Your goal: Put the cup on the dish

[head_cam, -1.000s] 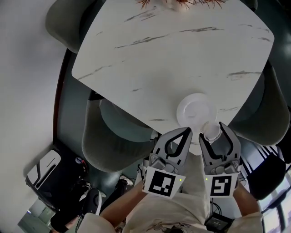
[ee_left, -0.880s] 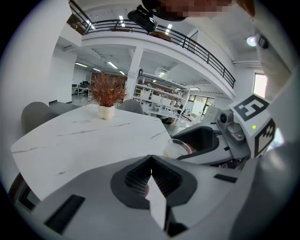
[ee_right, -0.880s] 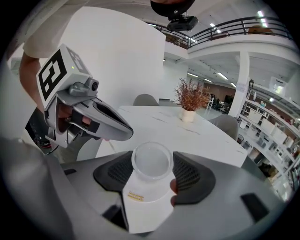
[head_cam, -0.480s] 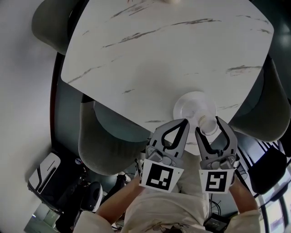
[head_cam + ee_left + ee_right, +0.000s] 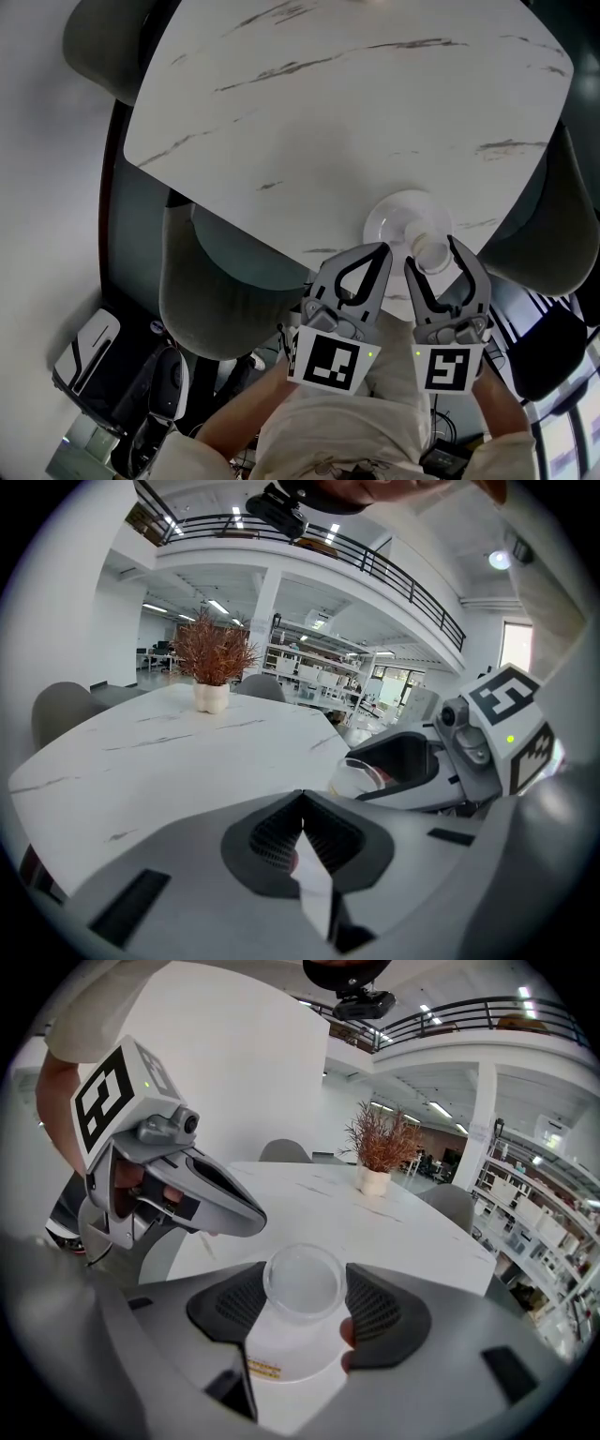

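Observation:
A clear plastic cup (image 5: 302, 1284) sits upright between the pads of my right gripper (image 5: 302, 1302), which is shut on it. The cup (image 5: 430, 251) hangs over the near edge of a white dish (image 5: 401, 218) on the marble table (image 5: 319, 141). In the right gripper view the dish (image 5: 291, 1354) lies directly under the cup. My left gripper (image 5: 373, 255) is beside the right one at the table's near edge, its jaws closed with nothing in them. From the left gripper view the cup (image 5: 364, 776) shows inside the right gripper's jaws.
Grey chairs (image 5: 220, 286) stand around the table, one just left of my grippers and one at the right (image 5: 544, 225). A vase of dried red plant (image 5: 377, 1159) stands at the table's far side. Bags lie on the floor at lower left (image 5: 141, 384).
The right gripper has carried the cup forward from the table's near edge to over the dish. The left gripper moved along beside it.

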{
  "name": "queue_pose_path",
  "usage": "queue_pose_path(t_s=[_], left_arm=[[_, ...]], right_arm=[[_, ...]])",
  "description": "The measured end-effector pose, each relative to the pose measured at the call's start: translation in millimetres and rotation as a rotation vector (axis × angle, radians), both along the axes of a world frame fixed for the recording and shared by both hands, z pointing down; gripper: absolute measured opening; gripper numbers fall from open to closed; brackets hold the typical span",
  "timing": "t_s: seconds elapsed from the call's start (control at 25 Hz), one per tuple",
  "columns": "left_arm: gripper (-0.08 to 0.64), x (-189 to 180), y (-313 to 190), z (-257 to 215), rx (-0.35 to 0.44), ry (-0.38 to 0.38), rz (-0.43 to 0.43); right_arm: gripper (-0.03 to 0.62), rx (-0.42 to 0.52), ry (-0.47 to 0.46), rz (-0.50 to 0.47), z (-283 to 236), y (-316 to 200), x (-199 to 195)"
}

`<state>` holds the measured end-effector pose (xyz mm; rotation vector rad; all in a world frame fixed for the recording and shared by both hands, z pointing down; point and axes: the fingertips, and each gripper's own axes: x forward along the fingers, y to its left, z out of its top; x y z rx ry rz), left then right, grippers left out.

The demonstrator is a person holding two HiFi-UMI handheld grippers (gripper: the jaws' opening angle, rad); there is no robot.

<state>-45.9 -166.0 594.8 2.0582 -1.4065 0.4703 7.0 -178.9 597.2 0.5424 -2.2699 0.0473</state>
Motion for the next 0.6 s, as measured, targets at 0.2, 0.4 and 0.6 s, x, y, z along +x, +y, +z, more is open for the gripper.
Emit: queue_pose_path(t_s=[0.2,0.4,0.6], left_arm=[[0.005,-1.8,-1.8,0.6,0.009,-0.006,0.003],[0.005,-3.6,0.1,0.6,0.01,-0.004,0.002],[0.005,-5.0,6.5,0.6,0.008,-0.018,0.013]], right_arm=[[0.258,0.027,0.008,0.007,3.0,-2.6,-0.6],[0.258,0.036,0.012,0.019,4.1,-3.0,-1.4],[0.258,0.031,0.012,0.044,5.6,-3.5,-2.4]])
